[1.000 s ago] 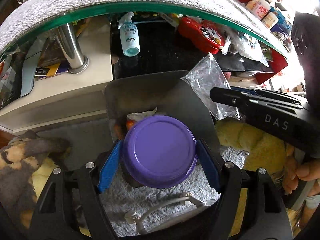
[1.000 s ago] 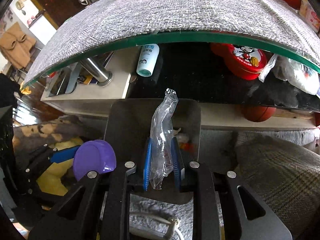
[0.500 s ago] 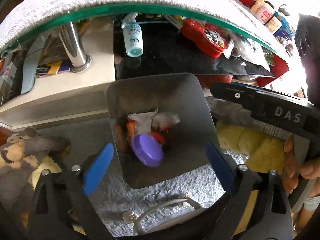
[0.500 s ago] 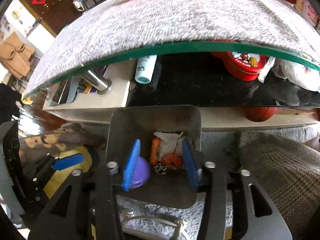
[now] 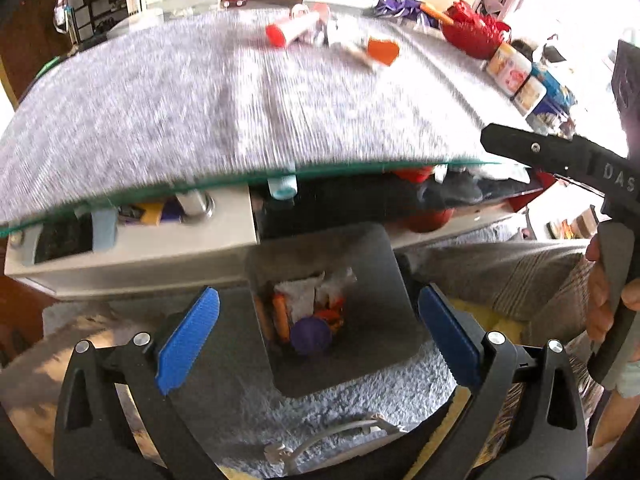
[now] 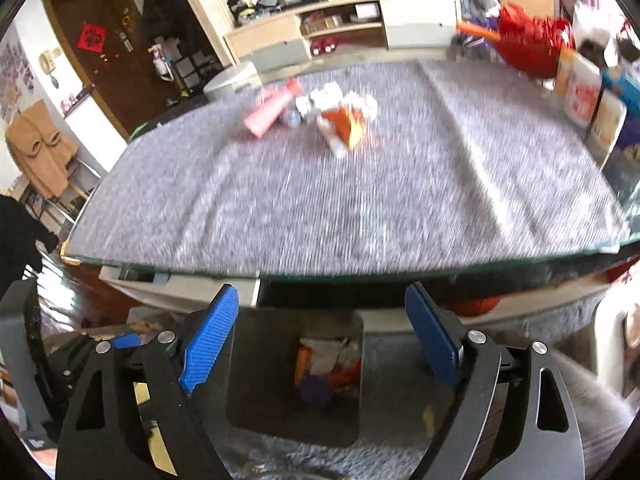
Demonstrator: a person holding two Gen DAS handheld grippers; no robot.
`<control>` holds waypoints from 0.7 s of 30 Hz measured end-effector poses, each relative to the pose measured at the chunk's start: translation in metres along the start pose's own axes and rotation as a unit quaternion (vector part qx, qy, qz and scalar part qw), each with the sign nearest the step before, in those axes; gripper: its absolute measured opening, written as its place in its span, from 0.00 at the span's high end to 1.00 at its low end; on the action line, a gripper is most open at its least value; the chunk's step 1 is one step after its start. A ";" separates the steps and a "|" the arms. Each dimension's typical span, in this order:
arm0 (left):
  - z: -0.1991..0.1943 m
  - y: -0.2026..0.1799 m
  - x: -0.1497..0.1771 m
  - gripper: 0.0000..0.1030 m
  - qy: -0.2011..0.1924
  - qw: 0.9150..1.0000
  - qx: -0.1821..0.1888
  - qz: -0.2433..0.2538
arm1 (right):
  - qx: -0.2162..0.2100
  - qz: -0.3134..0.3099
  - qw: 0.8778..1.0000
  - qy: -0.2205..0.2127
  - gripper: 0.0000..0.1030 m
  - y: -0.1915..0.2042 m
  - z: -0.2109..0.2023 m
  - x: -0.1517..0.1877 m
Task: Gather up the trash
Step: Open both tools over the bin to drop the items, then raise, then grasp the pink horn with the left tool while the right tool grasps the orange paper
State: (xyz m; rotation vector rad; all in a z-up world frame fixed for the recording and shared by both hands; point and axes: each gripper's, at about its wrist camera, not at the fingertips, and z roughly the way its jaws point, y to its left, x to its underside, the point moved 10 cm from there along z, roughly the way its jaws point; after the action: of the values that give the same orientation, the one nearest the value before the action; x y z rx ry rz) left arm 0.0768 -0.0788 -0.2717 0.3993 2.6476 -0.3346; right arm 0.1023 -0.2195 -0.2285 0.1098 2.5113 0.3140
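A grey bin (image 5: pixel 384 304) stands on the floor in front of the table, seen also in the right wrist view (image 6: pixel 256 392). Inside lie a purple lid (image 5: pixel 311 336), white tissue and orange scraps. My left gripper (image 5: pixel 316 332) is open and empty above the bin. My right gripper (image 6: pixel 320 332) is open and empty above the bin too. On the grey tablecloth lie a pink tube (image 6: pixel 272 110), crumpled white wrappers (image 6: pixel 324 100) and an orange packet (image 6: pixel 344 124); they also show in the left wrist view, the tube (image 5: pixel 296 32) at the far side.
The glass table edge (image 5: pixel 280 176) overhangs a lower shelf with a bottle and a red tin. A red basket (image 6: pixel 532 44) and drink cartons (image 6: pixel 588 96) stand at the table's right. Cushions and a shaggy rug (image 5: pixel 240 412) surround the bin.
The left gripper let go of the purple lid and the right let go of the clear plastic bag, both into the bin. Both grippers opened wide and rose, bringing the tabletop into view.
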 end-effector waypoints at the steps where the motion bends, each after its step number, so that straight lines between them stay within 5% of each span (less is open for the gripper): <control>1: -0.003 0.002 -0.005 0.08 -0.002 1.000 -0.001 -0.001 | 0.004 -0.004 1.000 -0.002 0.16 -0.001 -0.001 -0.006; 11: -0.028 0.023 -0.083 0.08 -0.031 0.999 -0.024 0.010 | 0.021 -0.031 0.999 -0.023 0.16 -0.002 -0.001 -0.062; 21: -0.006 0.033 -0.160 0.08 -0.044 0.998 -0.036 0.027 | 0.029 -0.033 0.999 -0.026 0.16 -0.007 0.032 -0.115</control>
State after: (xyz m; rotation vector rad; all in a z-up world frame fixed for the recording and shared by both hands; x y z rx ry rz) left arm 0.2235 -0.0817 -0.1989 0.4236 2.5502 -0.2337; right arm 0.2145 -0.2373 -0.1923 0.0572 2.4679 0.2085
